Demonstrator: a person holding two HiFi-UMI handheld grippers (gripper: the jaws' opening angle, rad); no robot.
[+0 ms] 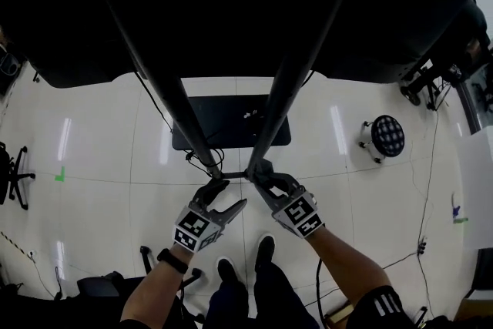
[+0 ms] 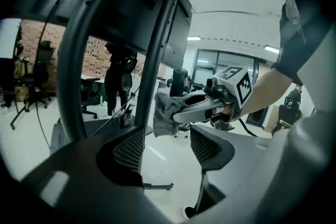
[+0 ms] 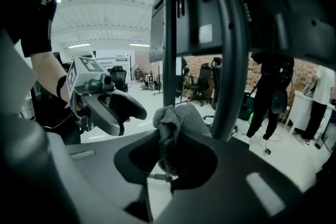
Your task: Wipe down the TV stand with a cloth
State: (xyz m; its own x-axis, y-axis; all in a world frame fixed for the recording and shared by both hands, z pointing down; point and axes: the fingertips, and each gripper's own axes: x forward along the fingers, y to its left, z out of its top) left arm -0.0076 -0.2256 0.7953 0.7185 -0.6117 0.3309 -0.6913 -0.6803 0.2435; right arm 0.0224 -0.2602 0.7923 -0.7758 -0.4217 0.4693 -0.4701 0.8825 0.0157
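Your right gripper point(image 3: 172, 159) is clamped on a crumpled grey cloth point(image 3: 176, 122), its bunched end pointing forward beside the TV stand pole point(image 1: 286, 88). Your left gripper point(image 2: 167, 150) gapes empty.

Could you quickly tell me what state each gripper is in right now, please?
Left gripper: open, nothing between its jaws.
Right gripper: shut on the grey cloth.

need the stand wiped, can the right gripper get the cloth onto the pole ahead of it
Probably yes: right gripper is shut on the cloth and the pole stands just beyond it, nothing between. The left gripper, jaws apart, sits off to one side.
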